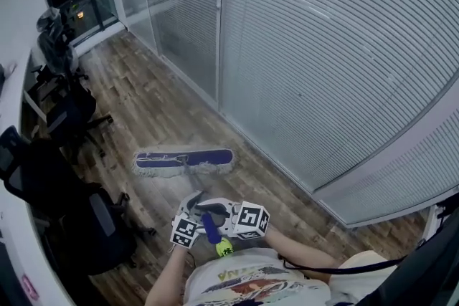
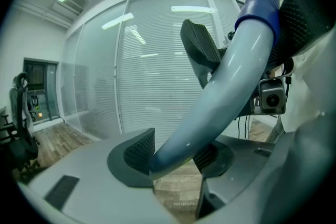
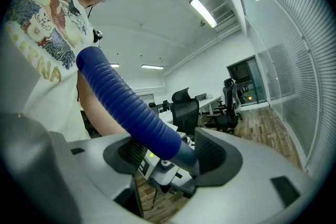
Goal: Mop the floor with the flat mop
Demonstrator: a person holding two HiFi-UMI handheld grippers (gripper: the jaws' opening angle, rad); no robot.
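head view | wood floor (image 1: 165,111) by blinds (image 1: 323,46) | left tool (image 2: 176,157), right tool (image 3: 168,155) clamped on mop handle (image 1: 210,227)

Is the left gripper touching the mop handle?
Touching. The left gripper view shows the mop handle pinched between both pads of the left gripper.

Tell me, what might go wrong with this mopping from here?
1. The mop head lies near the wheeled chairs. A wide sweep to that side could snag a chair leg.
2. The glass wall runs close on the other side, so a hard push might knock it.
3. The left gripper and right gripper both clamp the handle close together near its top end. With so little leverage, the long mop could twist or slip.
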